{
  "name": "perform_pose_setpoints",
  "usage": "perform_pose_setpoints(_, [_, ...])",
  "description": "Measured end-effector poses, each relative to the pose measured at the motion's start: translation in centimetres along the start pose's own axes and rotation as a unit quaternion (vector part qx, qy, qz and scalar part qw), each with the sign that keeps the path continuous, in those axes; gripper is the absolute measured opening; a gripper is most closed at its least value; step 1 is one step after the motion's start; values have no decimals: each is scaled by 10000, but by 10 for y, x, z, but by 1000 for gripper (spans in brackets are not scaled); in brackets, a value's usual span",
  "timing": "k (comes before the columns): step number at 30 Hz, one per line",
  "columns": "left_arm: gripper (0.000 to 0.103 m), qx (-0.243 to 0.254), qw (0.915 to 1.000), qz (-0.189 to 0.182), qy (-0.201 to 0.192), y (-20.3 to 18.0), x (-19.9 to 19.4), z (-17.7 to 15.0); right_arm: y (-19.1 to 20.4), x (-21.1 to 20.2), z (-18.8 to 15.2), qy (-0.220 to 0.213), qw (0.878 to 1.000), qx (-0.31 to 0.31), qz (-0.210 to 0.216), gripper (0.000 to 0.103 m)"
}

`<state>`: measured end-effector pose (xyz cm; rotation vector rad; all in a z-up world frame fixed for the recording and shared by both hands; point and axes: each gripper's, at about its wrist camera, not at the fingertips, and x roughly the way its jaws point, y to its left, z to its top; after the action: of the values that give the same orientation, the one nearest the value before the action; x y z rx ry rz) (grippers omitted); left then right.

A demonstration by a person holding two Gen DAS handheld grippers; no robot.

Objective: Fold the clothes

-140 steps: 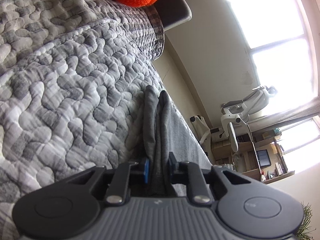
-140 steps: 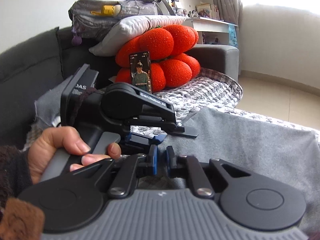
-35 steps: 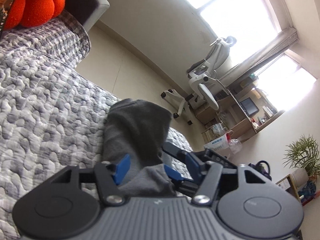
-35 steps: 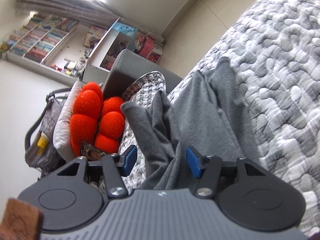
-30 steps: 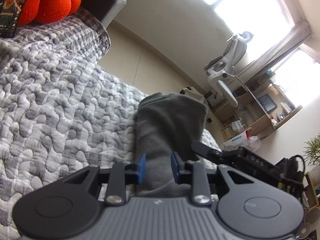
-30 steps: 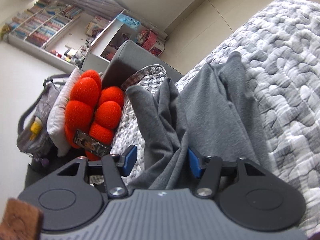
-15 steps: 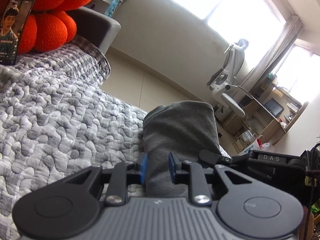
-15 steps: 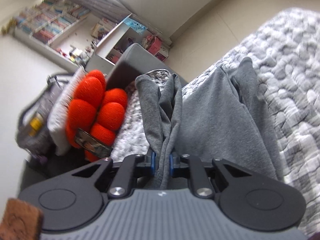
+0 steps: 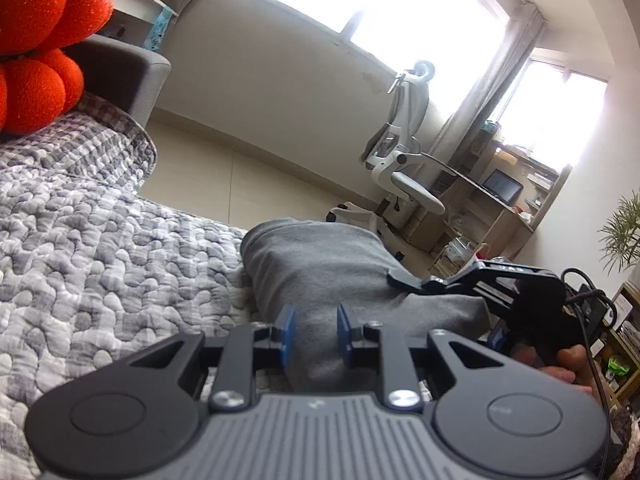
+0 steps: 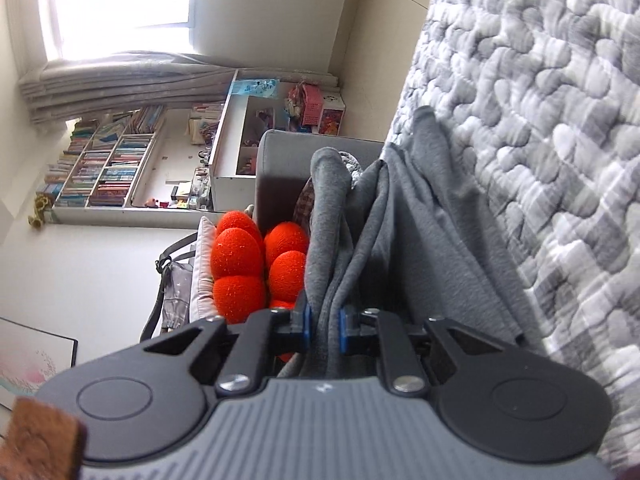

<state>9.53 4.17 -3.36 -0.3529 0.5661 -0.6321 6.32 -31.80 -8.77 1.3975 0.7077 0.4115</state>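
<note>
Both grippers have hold of the same grey garment (image 9: 320,264), which lies bunched on the grey-and-white quilted cover (image 9: 92,264) of a sofa. The left gripper (image 9: 313,334) has its blue pads pressed against a thick fold of the cloth, pinching it from both sides, and the fabric rises in a rounded hump just ahead of it. The right gripper (image 10: 322,330) is clamped on a narrower bundle of layered cloth, its blue pads squeezed close with the folds standing up between them; from there the garment runs away along the edge of the quilt. In the left view the right gripper's black body (image 9: 516,284) sits just beside the cloth, with the person's fingers (image 9: 568,364) wrapped on its handle. A cluster of bright orange-red round cushions (image 10: 256,264) rests at the sofa's arm (image 9: 132,76). Beyond the sofa stand a white office chair (image 9: 404,148), a desk with shelves (image 9: 500,200) under the bright windows, a potted plant (image 9: 624,232), and a bookcase (image 10: 116,160) packed with books below a gathered curtain.
</note>
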Motion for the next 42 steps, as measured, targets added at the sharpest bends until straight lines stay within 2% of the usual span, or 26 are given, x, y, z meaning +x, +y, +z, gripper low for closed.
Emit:
perform_pose_setpoints(8, [22,803,9965,-48,226,-26,14,-12,-22,-5,13,-27,9990,232,-385,16])
perform_pose_setpoints(12, [22,1514,9863,181,634,-37,28,-21,-29,-3,12,-28,9977,157,-653,16])
perform_pose_setpoints(15, [22,1650,9838,202,674,-40,25,-19,-27,-3,11,-25,9974,-17,-718,17])
perform_pose_setpoints(20, [24,877,9946,3,559,-21,10,-3,-8,-13,5,-97,9953,-502,-827,26])
perform_pose_setpoints(22, [26,661,9967,29,467,-14,4,3,1,-18,2,-147,9931,-755,-884,44])
perform_pose_setpoints(24, [26,487,9981,102,375,-8,0,6,13,-26,-4,-225,9886,-1134,-963,45])
perform_pose_setpoints(28, [25,375,9989,69,265,-7,1,13,40,-38,-27,-236,9687,-2167,-1189,45])
perform_pose_setpoints(34, [23,666,9966,-197,444,-17,17,20,69,-41,-64,524,9415,-3185,-967,45])
perform_pose_setpoints(39, [19,733,9939,-415,708,-15,30,16,68,-18,-100,1388,8947,-4116,-1046,45])
perform_pose_setpoints(42, [17,779,9928,-459,784,-15,34,14,63,-1,-124,1740,8611,-4595,-1309,45])
